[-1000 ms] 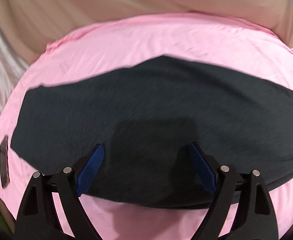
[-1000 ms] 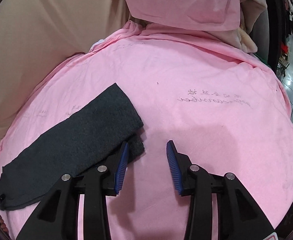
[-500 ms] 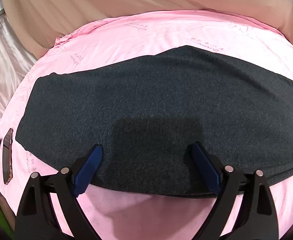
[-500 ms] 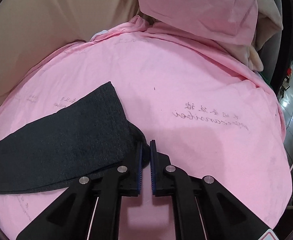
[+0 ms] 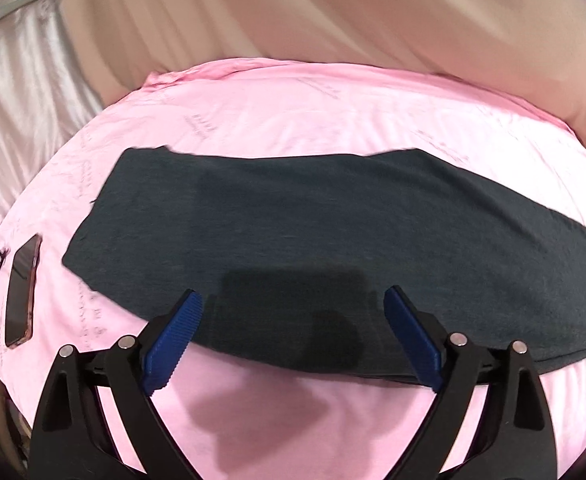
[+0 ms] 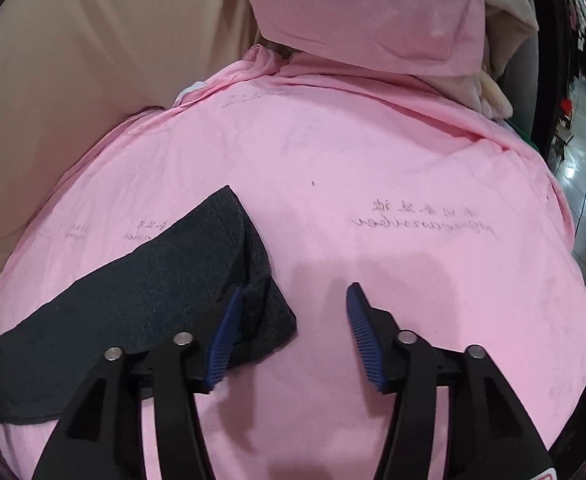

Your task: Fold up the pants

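Note:
The dark grey pants [image 5: 293, 240] lie flat on a pink sheet [image 5: 273, 120], folded lengthwise into a long band. My left gripper [image 5: 291, 320] is open and empty, with its blue pads over the near edge of the pants. In the right wrist view one end of the pants [image 6: 165, 288] lies at the left, with its corner slightly rumpled. My right gripper [image 6: 295, 320] is open and empty, its left finger over that corner and its right finger over bare pink sheet [image 6: 413, 160].
A phone [image 5: 23, 292] lies on the sheet at the far left. Beige fabric [image 5: 333, 20] hangs behind the bed. A pink pillow [image 6: 373, 12] and heaped bedding sit at the far end. Floor [image 6: 581, 152] shows past the right edge.
The right gripper shut on the pants' corner half a second ago and has now opened and let go. The left gripper stayed open and pulled back toward the near edge.

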Tool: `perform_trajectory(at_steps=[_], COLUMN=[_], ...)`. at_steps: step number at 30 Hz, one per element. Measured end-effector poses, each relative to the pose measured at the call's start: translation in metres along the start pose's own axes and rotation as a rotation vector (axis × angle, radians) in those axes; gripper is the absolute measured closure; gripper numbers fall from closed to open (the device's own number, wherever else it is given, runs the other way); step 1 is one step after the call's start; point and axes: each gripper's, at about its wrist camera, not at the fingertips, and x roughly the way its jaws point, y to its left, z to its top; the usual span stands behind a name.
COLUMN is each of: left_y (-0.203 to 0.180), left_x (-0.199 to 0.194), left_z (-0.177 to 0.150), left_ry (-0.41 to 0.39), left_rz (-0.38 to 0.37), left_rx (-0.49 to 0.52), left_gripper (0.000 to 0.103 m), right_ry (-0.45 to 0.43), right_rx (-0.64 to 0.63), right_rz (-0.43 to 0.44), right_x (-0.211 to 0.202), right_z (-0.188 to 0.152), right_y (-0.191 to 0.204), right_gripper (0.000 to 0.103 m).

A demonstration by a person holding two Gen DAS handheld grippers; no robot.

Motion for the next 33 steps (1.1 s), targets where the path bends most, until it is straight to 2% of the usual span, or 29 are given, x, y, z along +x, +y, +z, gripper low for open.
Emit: perform_trajectory(at_steps=[3,7,12,15,17,18,22,26,30,33], left_y=[0.018,0.023,0.008,0.004,0.006,0.009,0.015,0.02,0.026,0.031], left_x=[0.009,0.023,0.037,0.038,0.038,0.039,0.035,0.032,0.029,0.027], left_z=[0.006,0.006,-0.001,-0.002,-0.003,-0.002,-0.006,-0.008,-0.01,-0.012], left_ry=[-0.01,-0.012,-0.016,-0.014,-0.013,-0.014,-0.027,-0.045,-0.062,-0.076], left_rz=[-0.001,-0.022,0.049,0.054,0.041,0.029,-0.001,-0.042,-0.078,-0.106], left_rx=[-0.065,-0.136,-0.081,-0.067,-0.078,-0.091,-0.133,-0.165,-0.194,-0.219], left_gripper=[0.013,0.012,0.008,0.005,0.005,0.005,0.005,0.005,0.005,0.005], right_ry=[-0.002,0.009,0.019,0.017,0.016,0.018,-0.015,-0.055,-0.065,-0.046], right_rx=[-0.007,-0.001,-0.051,-0.088,-0.073,-0.054,0.01,-0.047,-0.193,-0.315], right_rz=[-0.003,0.021,0.012,-0.036,-0.037,-0.019,0.052,0.164,0.285,0.373], right_x=[0.001,0.005,0.012,0.016,0.017,0.017,0.002,-0.028,-0.055,-0.063], right_z=[-0.001,0.0,0.0,-0.001,0.0,0.0,0.003,0.012,0.01,-0.006], right_y=[0.005,0.011,0.029,0.04,0.039,0.037,0.042,0.09,0.18,0.256], right_gripper=[0.043,0.041,0.042,0.061,0.076,0.09,0.092,0.092,0.092,0.092])
